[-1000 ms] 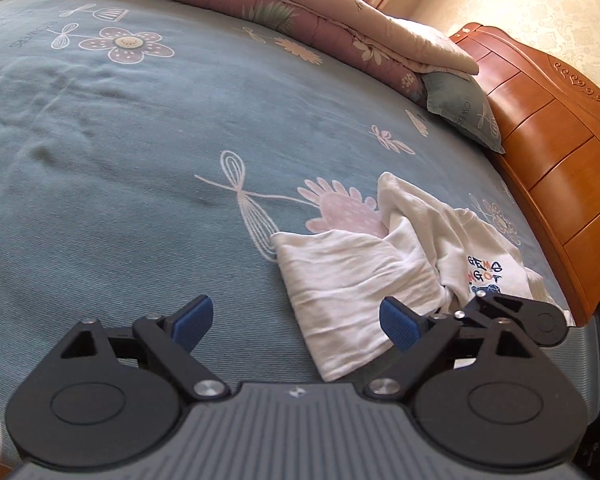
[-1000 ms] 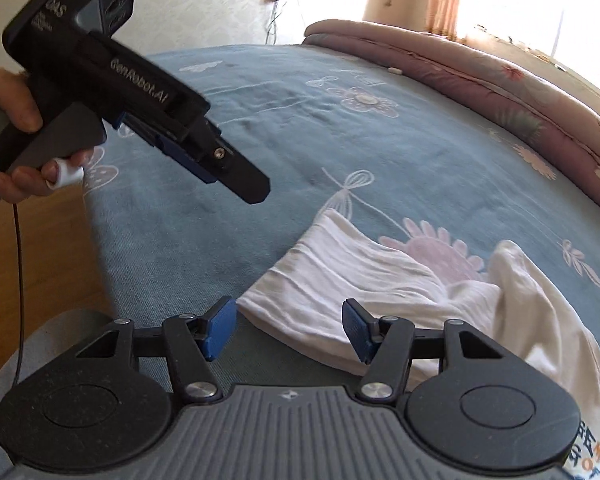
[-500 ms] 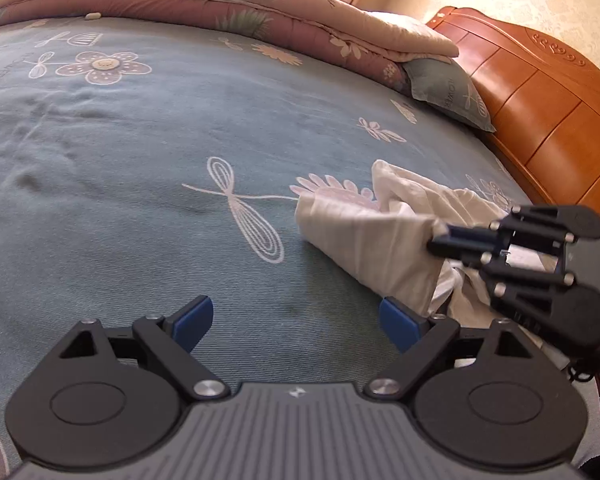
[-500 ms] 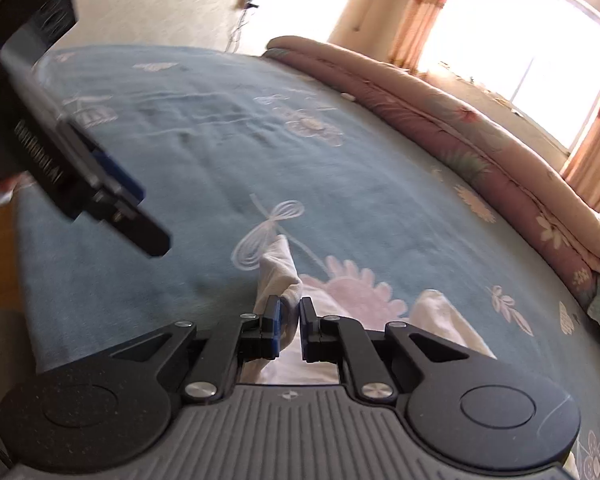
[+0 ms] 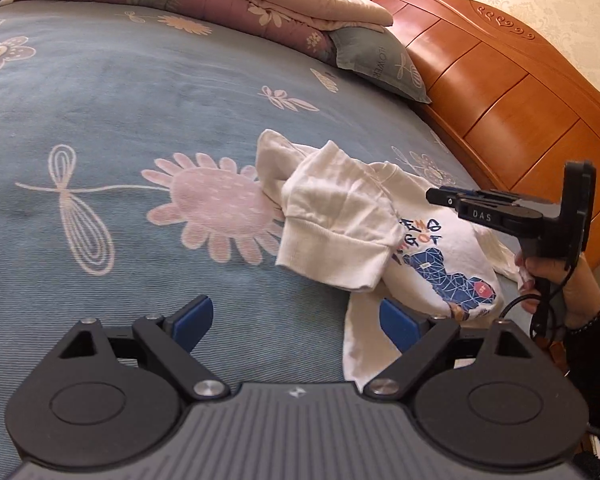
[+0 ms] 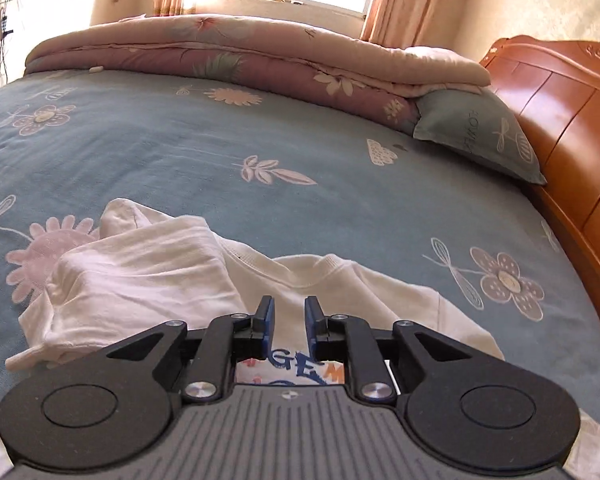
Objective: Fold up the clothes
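Observation:
A white sweatshirt (image 5: 432,240) with a blue printed figure and letters lies crumpled on the blue bedspread. One sleeve (image 5: 336,216) is folded over onto its chest. My left gripper (image 5: 296,320) is open and empty, low over the bedspread just left of the shirt's hem. My right gripper (image 6: 288,314) hovers over the shirt (image 6: 148,276) near the printed letters; its jaws are slightly apart and hold nothing. It also shows in the left wrist view (image 5: 436,196), above the shirt's right side.
A folded pink quilt (image 6: 260,52) runs along the far side of the bed. A grey-blue pillow (image 6: 476,132) leans by the wooden headboard (image 6: 572,120). The flowered bedspread (image 5: 120,112) stretches to the left.
My right gripper carried the sleeve rightwards over the shirt's chest, let it go and opened a little. My left gripper shifted towards the shirt and stayed open.

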A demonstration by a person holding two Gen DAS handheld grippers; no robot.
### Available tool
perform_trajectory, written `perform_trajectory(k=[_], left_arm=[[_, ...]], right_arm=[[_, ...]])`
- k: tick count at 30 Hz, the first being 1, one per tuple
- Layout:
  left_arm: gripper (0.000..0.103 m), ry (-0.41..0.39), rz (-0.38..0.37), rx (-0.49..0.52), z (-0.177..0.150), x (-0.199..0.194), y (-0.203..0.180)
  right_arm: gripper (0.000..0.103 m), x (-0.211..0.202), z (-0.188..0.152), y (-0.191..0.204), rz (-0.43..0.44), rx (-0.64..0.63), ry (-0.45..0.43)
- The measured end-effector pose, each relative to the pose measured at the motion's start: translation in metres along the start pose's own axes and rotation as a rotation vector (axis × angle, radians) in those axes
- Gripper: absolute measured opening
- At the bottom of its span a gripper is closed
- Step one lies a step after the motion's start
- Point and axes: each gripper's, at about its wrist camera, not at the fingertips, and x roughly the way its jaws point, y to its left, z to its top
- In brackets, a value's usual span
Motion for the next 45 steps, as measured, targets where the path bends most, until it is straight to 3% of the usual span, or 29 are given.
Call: perform_trajectory(k=[4,6,11,17,20,26,28,36,42,45], left_arm=[[0.09,0.024,-0.111,-0.118,-0.001,0.022,0.001],[0.09,0.04,-0.18,-0.231,-0.004,0.037,0.007],[0.09,0.06,-0.388,-0.511,-0.019,0.07,0.023],[0.09,0.01,-0.498,-0.697,-0.022,0.09,0.031],[0.09,-0.035,-0.475,-0.722,-0.019,0.089,0.029],[0.09,-0.226,-0.401,-0.611,-0.003,0.058,0.019],[0.092,-0.253,-0.389,-0.591,-0.001,0.055,0.018],[0.092,-0.159,-0.355,-0.692,-0.026,0.064,0.023],[0.093,-0.06,-0.437,-0.806,-0.036,0.082,0.025],[0.092,-0.053,-0.464,-0.86,-0.036,0.097,0.024]], right_arm=[[0.038,-0.016,-0.022,-0.005,0.077,0.068,-0.028],[0.047,-0.023,-0.028,-0.001,0.12,0.073,-0.04],[0.048,-0.035,-0.04,0.01,0.159,0.032,-0.031],[0.049,-0.037,-0.052,0.003,0.18,0.061,-0.013],[0.05,-0.039,-0.054,-0.004,0.177,0.085,-0.016],[0.053,-0.043,-0.059,-0.016,0.161,0.104,-0.023],[0.053,-0.042,-0.063,-0.018,0.161,0.109,-0.015],[0.056,-0.044,-0.064,-0.017,0.164,0.101,-0.019],[0.058,-0.041,-0.065,-0.013,0.183,0.101,-0.011],[0.058,-0.043,-0.066,-0.007,0.199,0.087,-0.01]])
